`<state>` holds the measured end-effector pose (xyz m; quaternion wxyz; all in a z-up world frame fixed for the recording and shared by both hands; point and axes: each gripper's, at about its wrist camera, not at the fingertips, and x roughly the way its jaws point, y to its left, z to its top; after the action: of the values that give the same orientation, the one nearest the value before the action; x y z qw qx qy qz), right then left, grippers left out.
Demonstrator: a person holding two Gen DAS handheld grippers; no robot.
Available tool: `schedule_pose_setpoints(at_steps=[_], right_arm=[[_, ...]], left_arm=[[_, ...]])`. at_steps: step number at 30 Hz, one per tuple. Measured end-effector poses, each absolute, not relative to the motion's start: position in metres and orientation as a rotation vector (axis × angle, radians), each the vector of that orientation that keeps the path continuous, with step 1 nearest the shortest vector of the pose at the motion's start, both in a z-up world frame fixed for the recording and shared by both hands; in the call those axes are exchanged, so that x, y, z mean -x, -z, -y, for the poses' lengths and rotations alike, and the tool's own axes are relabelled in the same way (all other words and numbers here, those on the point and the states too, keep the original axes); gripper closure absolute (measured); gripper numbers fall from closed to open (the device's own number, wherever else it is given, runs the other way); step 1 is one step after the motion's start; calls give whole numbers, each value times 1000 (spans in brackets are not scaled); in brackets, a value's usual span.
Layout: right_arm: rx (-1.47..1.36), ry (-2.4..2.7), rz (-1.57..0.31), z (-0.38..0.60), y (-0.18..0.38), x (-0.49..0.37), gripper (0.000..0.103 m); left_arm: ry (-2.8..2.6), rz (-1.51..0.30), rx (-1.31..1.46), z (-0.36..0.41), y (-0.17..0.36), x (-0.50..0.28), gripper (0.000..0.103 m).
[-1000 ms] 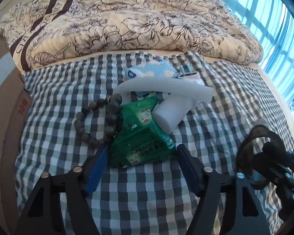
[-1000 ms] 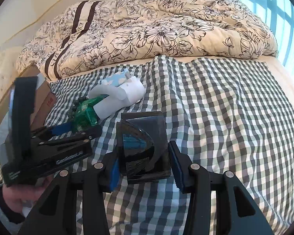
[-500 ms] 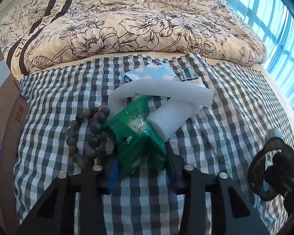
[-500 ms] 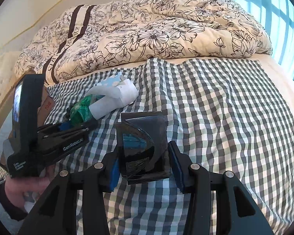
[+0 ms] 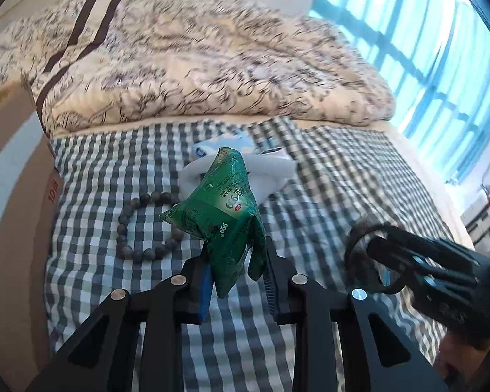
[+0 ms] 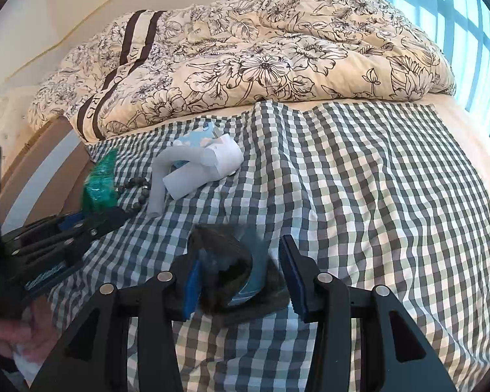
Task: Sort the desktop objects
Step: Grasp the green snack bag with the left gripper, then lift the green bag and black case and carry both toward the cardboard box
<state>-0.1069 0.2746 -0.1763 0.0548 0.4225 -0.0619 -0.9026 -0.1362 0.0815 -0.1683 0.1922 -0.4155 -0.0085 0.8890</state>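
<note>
**Green packet lifted off the checked cloth**

The left gripper had its 2 fingers pinched on the lower end of a green packet, which stood up from the jaws, clear of the checked cloth. Behind the packet on the cloth lay a ring of dark beads, and past it a pile of white foam pieces with a light blue pack at the far side. A brown cardboard box stood at the left edge of the cloth, and a floral quilt was heaped beyond it.

The right gripper sat low over the cloth with its fingers spread to either side of a dark, blurred object with a blue patch. The left pad was close against it, while a gap showed at the right pad. What the object was could not be made out. In the right wrist view, the left gripper held the green packet near the box, with a hand below it.
</note>
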Motion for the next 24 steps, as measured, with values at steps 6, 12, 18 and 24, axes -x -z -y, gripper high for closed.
schedule_pose_setpoints(at_steps=[6, 12, 18, 24], right_arm=[[-1281, 2745, 186, -274, 170, 104, 64], [-1357, 2739, 168, -273, 192, 108, 60], [-1442, 2664, 177, -273, 219, 118, 59], [-1430, 2632, 170, -265, 218, 118, 90]], left_arm=[[-2483, -11, 1134, -80, 159, 122, 76], [-2485, -48, 1097, -80, 151, 107, 76], [-2487, -56, 1077, -75, 142, 98, 76], [-2495, -46, 1070, -69, 136, 96, 76]])
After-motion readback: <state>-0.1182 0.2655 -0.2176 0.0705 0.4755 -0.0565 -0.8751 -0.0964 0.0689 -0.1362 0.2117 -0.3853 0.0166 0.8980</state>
